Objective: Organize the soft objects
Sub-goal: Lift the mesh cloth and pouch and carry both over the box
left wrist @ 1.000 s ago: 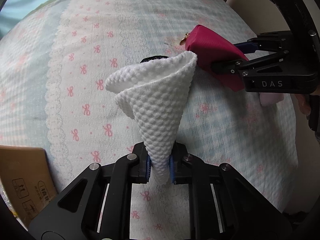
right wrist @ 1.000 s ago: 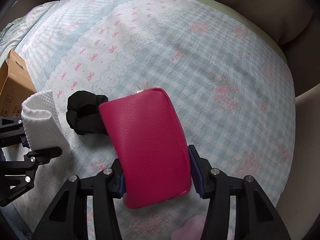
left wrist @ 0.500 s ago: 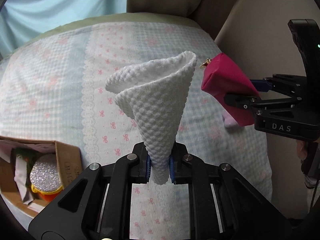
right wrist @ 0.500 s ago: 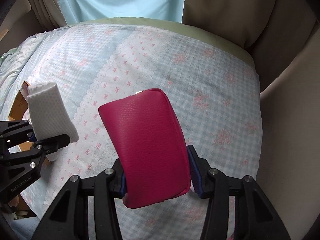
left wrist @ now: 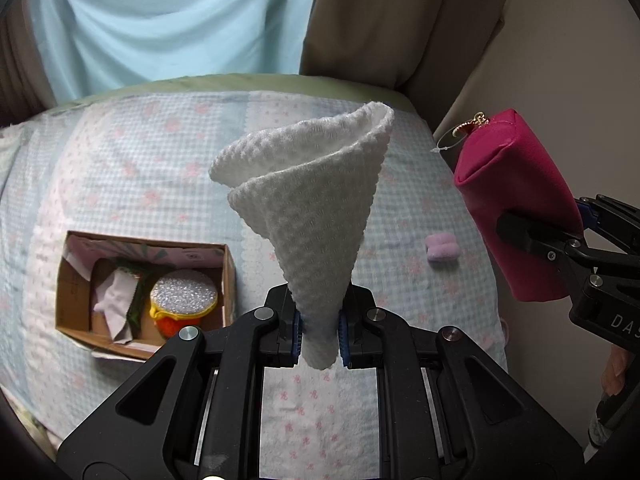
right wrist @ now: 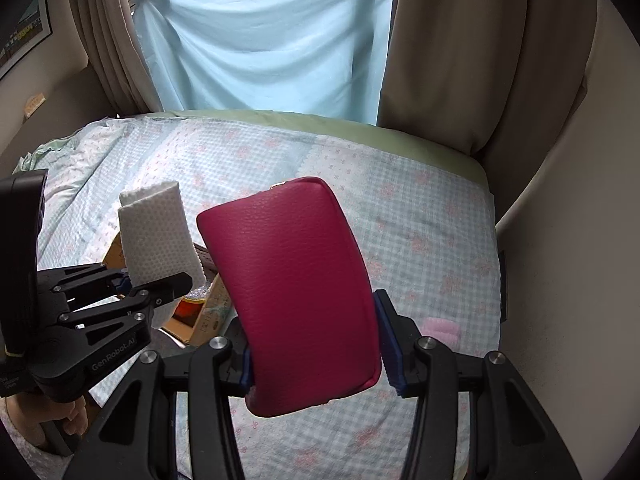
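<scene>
My left gripper (left wrist: 319, 338) is shut on a folded white waffle cloth (left wrist: 312, 216) and holds it high above the bed. The cloth also shows in the right wrist view (right wrist: 154, 236). My right gripper (right wrist: 316, 356) is shut on a magenta pouch (right wrist: 292, 292), held in the air to the right of the cloth; the pouch shows in the left wrist view (left wrist: 516, 204). An open cardboard box (left wrist: 224, 276) lies on the bed below and left, with a glittery-lidded jar (left wrist: 183, 298) and cloths inside.
The bed (left wrist: 120, 168) has a blue checked cover with pink bows. A small lilac soft item (left wrist: 442, 249) lies on it at the right. A blue curtain (right wrist: 264, 40) and beige drapes (right wrist: 480, 60) hang behind. A wall (left wrist: 568, 60) runs along the right.
Both grippers have risen well above the bed with their loads. The cardboard box has come fully into view below; the black soft item is out of sight.
</scene>
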